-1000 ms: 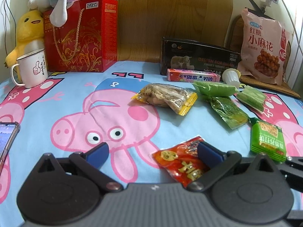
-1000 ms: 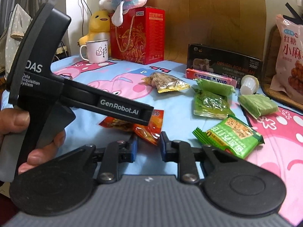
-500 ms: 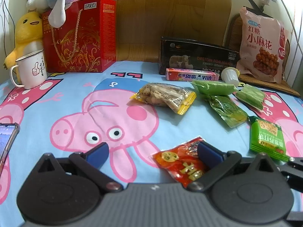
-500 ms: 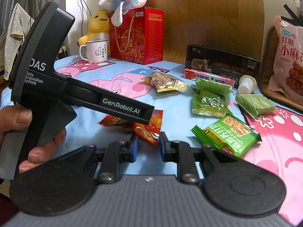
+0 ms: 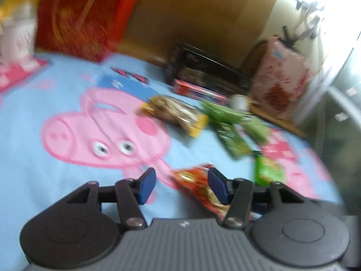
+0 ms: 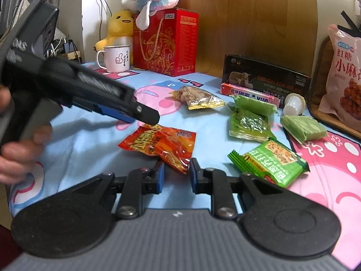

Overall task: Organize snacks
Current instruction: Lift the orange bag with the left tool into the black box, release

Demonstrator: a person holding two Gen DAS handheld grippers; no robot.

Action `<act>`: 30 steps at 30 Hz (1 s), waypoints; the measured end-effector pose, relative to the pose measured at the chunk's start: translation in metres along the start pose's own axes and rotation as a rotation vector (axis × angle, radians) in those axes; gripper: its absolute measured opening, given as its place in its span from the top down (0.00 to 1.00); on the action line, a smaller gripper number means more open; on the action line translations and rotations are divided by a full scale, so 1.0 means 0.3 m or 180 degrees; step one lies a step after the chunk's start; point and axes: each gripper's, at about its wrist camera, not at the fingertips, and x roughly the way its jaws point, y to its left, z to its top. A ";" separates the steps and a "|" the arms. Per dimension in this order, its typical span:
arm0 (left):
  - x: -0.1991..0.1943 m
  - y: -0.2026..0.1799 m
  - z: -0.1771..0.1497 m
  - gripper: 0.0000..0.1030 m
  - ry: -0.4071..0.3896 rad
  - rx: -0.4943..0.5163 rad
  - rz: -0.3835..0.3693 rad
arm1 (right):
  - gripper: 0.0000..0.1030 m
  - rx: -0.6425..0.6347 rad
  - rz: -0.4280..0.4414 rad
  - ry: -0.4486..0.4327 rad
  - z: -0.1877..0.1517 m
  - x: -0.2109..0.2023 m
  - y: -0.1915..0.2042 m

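Note:
A red-orange snack packet [image 6: 158,142] lies on the blue cartoon-pig cloth [image 6: 94,135]. My left gripper [image 6: 144,116] hangs just over the packet's far left end, held by a person's hand [image 6: 20,153]. In the blurred left wrist view the left gripper [image 5: 182,185] has its jaws closing. The red packet [image 5: 196,185] sits between them against the right pad [image 5: 217,186], and the left pad [image 5: 146,186] is clear of it. My right gripper [image 6: 177,177] stands low with a narrow gap between its pads, the packet's near corner just ahead of them.
A yellow nut packet [image 6: 198,99], green packets [image 6: 248,124] and a green cracker pack [image 6: 270,160] lie to the right. At the back stand a pink gum box [image 6: 248,93], jelly cup [image 6: 293,103], black box [image 6: 266,76], red gift box [image 6: 164,43], mug [image 6: 116,57] and large pink bag [image 6: 345,83].
The left gripper's jaws have narrowed around the red packet, and it has rolled and swung so its view is tilted and blurred. The right gripper has not moved.

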 end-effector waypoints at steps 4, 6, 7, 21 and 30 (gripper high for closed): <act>0.010 0.001 0.000 0.49 0.0205 -0.0236 -0.0267 | 0.77 0.0016 0.0009 -0.0080 0.011 -0.001 -0.001; 0.020 0.003 -0.001 0.52 0.0288 -0.0376 -0.0427 | 0.78 0.0024 -0.0095 -0.0171 0.014 -0.008 0.005; 0.030 -0.002 -0.002 0.64 0.0339 -0.0429 -0.0507 | 0.79 0.0005 -0.0092 -0.0187 0.015 -0.011 0.008; 0.041 -0.177 0.239 0.75 0.0001 0.0022 -0.0750 | 0.89 -0.0374 -0.0514 -0.0675 0.146 -0.040 -0.062; 0.274 -0.224 0.561 0.74 -0.0268 0.0178 -0.0770 | 0.89 -0.0716 -0.0989 -0.0755 0.375 0.133 -0.298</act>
